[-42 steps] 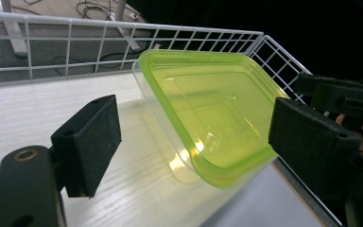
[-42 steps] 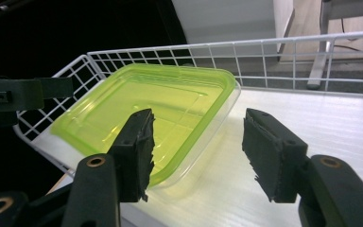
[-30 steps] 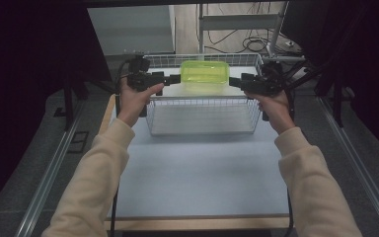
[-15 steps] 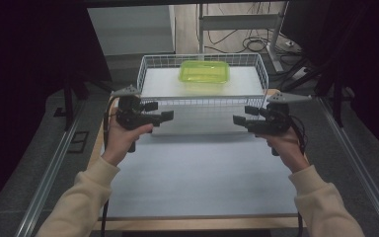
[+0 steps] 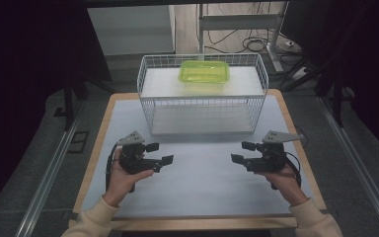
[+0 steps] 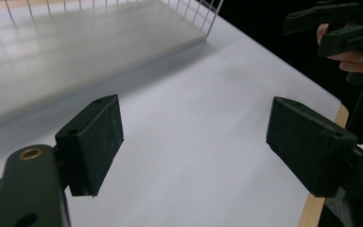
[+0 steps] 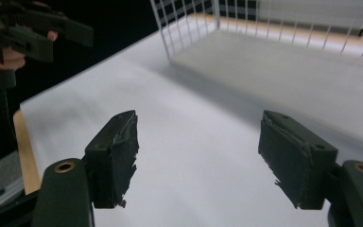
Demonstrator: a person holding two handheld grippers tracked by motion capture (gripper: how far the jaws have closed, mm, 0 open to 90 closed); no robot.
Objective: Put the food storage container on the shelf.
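A white wire basket (image 5: 202,106) stands at the far middle of the table. A lime-green lidded container (image 5: 204,72) lies in its far part. My left gripper (image 5: 160,153) hovers low over the white mat at the front left, open and empty, jaws pointing right. My right gripper (image 5: 242,152) mirrors it at the front right; its jaws have just been opening and nothing is between them. The left gripper view has my left gripper (image 6: 194,142) wide over bare mat, and the right gripper view has my right gripper (image 7: 198,161) likewise. Both grippers are well short of the basket.
The white mat (image 5: 202,177) covers a wooden table with a narrow wood edge (image 5: 187,223) at the front. Metal rails (image 5: 49,177) run along the floor on both sides. Cables and a desk frame (image 5: 246,22) lie beyond the basket.
Both hands have come away from the basket's upper sides, down and back toward the table's front. The green container stays in the basket.
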